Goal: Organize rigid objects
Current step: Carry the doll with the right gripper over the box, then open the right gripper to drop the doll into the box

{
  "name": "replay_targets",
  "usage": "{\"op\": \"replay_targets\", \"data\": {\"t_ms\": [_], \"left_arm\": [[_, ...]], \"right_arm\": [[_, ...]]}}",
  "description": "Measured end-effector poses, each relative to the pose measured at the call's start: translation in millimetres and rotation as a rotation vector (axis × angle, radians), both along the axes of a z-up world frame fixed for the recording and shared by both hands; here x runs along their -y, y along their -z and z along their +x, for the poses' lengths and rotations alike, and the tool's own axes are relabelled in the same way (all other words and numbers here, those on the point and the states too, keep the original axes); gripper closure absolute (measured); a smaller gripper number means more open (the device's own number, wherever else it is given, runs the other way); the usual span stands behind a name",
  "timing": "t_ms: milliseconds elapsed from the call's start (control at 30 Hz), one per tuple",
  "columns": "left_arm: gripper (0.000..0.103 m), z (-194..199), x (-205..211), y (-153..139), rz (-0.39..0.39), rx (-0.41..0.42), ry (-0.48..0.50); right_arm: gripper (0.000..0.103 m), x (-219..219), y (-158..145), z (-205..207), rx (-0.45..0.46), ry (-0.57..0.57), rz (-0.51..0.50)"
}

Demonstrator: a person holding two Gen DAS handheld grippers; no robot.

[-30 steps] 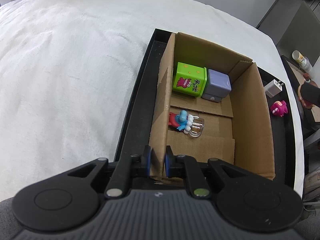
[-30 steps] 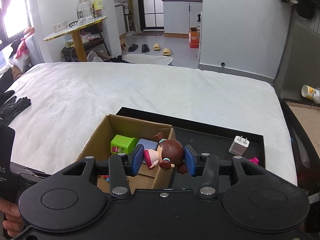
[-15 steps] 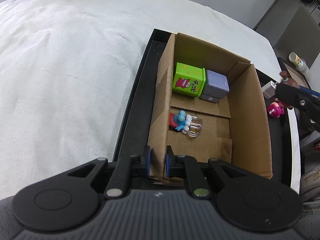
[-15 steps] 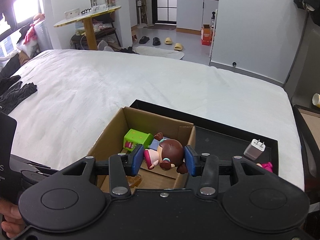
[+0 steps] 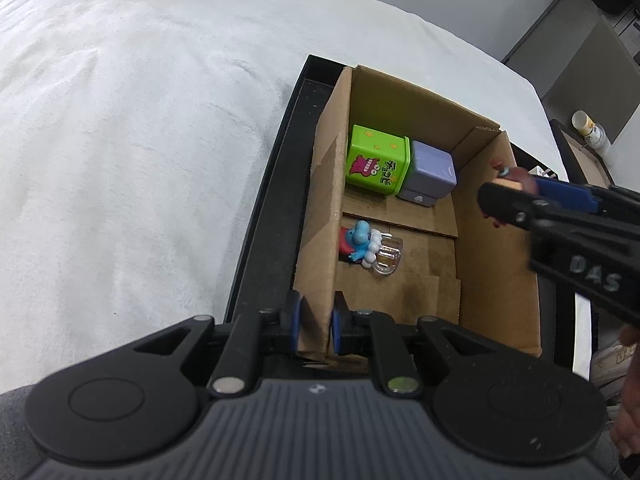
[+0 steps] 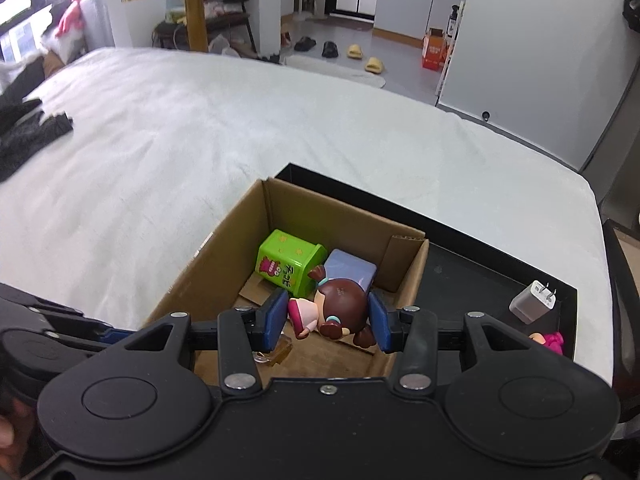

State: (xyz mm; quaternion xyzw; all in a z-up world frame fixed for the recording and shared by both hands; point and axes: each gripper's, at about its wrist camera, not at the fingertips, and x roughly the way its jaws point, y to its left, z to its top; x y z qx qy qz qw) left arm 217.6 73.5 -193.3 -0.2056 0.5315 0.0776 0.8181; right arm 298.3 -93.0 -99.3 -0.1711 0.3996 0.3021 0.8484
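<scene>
A cardboard box [image 5: 492,248] stands in a black tray [image 5: 260,216] on the white bed. Inside lie a green cube [image 5: 376,160], a lilac cube [image 5: 432,174] and a blue figure on a clear stand [image 5: 366,246]. My left gripper [image 5: 314,326] is shut on the box's near left wall. My right gripper [image 6: 328,320] is shut on a brown-haired doll [image 6: 336,308] and holds it above the box's right part; it enters the left wrist view [image 5: 516,196] over the right wall. The box [image 6: 224,264] and green cube [image 6: 288,266] show below it.
A white charger plug [image 6: 534,300] and a pink toy [image 6: 550,340] lie in the tray [image 6: 472,280] right of the box. Black cloth [image 6: 24,136] lies at the bed's far left. A table and slippers stand on the floor beyond the bed.
My right gripper has carried the doll left, from beside the box to above its inside. The left gripper has kept its hold on the box wall.
</scene>
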Motion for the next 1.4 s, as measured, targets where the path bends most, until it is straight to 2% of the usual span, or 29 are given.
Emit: {"op": "replay_targets", "data": {"t_ms": [400, 500, 633, 933, 1400], "left_arm": [[0.089, 2.5, -2.1, 2.4, -0.009, -0.003, 0.015], [0.088, 2.5, -2.5, 2.0, -0.01, -0.004, 0.015], [0.087, 2.2, -2.2, 1.9, -0.014, -0.004, 0.017], [0.088, 2.2, 1.4, 0.6, 0.006, -0.006, 0.013], [0.089, 3.0, 8.4, -0.3, 0.042, -0.013, 0.0]], "right_arm": [[0.059, -26.3, 19.1, 0.1, 0.016, -0.014, -0.174], [0.056, -29.1, 19.5, -1.3, 0.042, -0.005, -0.202], [0.048, -24.6, 13.1, -0.1, 0.036, 0.023, -0.167], [0.045, 0.5, -3.7, 1.0, 0.003, 0.076, -0.052], [0.04, 30.2, -16.8, -3.4, -0.013, 0.089, 0.04]]}}
